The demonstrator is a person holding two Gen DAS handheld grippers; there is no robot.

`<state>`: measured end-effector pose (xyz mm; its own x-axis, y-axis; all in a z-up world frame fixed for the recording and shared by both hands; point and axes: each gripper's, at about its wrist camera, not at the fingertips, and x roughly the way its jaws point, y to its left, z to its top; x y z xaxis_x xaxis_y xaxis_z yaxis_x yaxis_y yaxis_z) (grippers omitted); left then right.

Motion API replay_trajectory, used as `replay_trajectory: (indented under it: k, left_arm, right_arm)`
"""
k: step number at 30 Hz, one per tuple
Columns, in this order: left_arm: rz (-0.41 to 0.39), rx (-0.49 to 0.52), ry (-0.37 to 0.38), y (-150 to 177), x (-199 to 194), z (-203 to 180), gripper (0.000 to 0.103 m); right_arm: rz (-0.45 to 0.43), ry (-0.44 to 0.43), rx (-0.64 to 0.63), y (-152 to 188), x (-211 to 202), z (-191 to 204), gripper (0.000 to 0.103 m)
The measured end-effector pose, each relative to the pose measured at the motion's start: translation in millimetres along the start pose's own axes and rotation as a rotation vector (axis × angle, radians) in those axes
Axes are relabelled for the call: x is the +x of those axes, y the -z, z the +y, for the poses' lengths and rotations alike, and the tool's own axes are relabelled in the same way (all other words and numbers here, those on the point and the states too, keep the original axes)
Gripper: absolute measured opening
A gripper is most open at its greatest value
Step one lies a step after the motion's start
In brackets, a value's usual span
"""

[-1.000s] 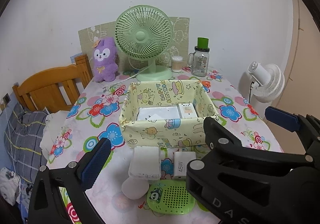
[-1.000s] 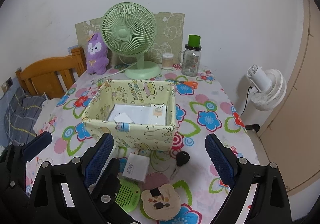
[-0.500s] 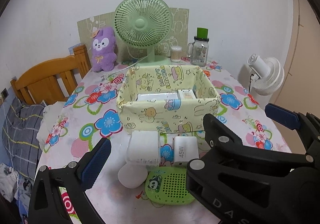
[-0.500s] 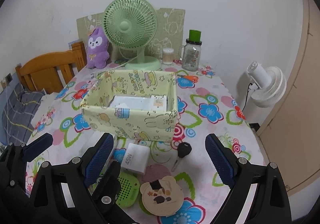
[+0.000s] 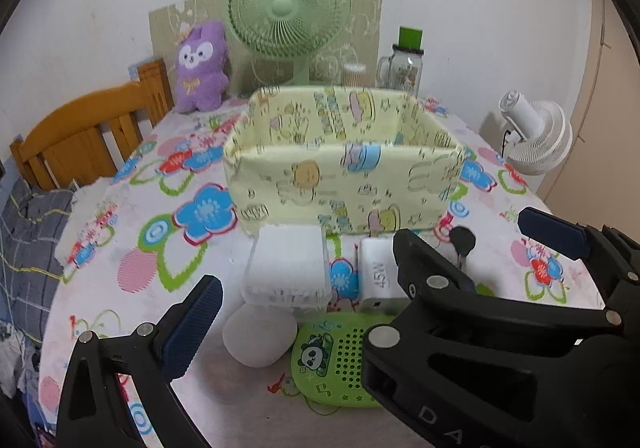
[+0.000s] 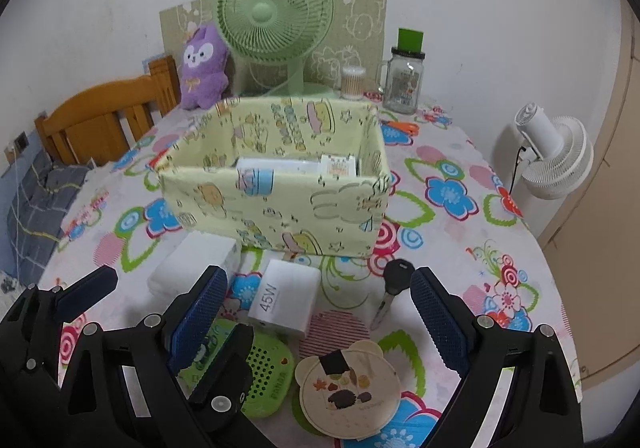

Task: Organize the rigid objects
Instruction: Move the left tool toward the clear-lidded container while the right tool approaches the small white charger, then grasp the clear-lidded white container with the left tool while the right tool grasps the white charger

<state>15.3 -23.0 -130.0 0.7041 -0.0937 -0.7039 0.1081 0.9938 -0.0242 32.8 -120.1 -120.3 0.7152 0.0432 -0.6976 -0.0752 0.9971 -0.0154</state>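
Charger (image 6: 286, 296), key (image 6: 394, 288), white case (image 5: 288, 268), green panda case (image 5: 340, 362) and bear coaster (image 6: 348, 388): lined along the tabletop's near edge before the box (image 6: 276, 203), ready for sorting; my left gripper (image 5: 304, 280) and right gripper (image 6: 316, 312) both gape wide, holding nothing.

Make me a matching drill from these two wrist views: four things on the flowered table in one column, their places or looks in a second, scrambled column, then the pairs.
Things
1. key
2. charger
3. plush toy
4. jar

Places or looks
A. purple, at the far edge left of the green fan
B. white, marked 45W, in front of the fabric box
C. clear glass with a green top, right of the fan
D. black head, lying right of the charger

Pairs: 1-D, 2-B, 3-A, 4-C
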Motion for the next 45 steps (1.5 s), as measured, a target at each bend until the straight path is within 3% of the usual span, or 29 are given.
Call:
replay_trajectory:
  k: [5,12,29,38,45]
  left_arm:
    - [0.017,0.015,-0.04,7,15,6,0.103]
    - [0.07,-0.019,-0.035,14,35,19,0.102]
    - [0.111,-0.003,-0.071,6,72,24,0.099]
    - [0.122,0.004,-0.053,4,82,24,0.083]
    - [0.109,-0.008,-0.011,2,81,25,0.058]
  right_arm:
    - [0.026,-0.003,-0.009,6,16,5,0.095]
    - [0.063,-0.01,-0.016,11,38,13,0.095]
    - [0.124,0.012,0.036,9,70,6,0.095]
    - [0.143,0.006,0.07,10,80,4,0.094]
    - [0.14,0.012,0.095,8,82,3,0.094]
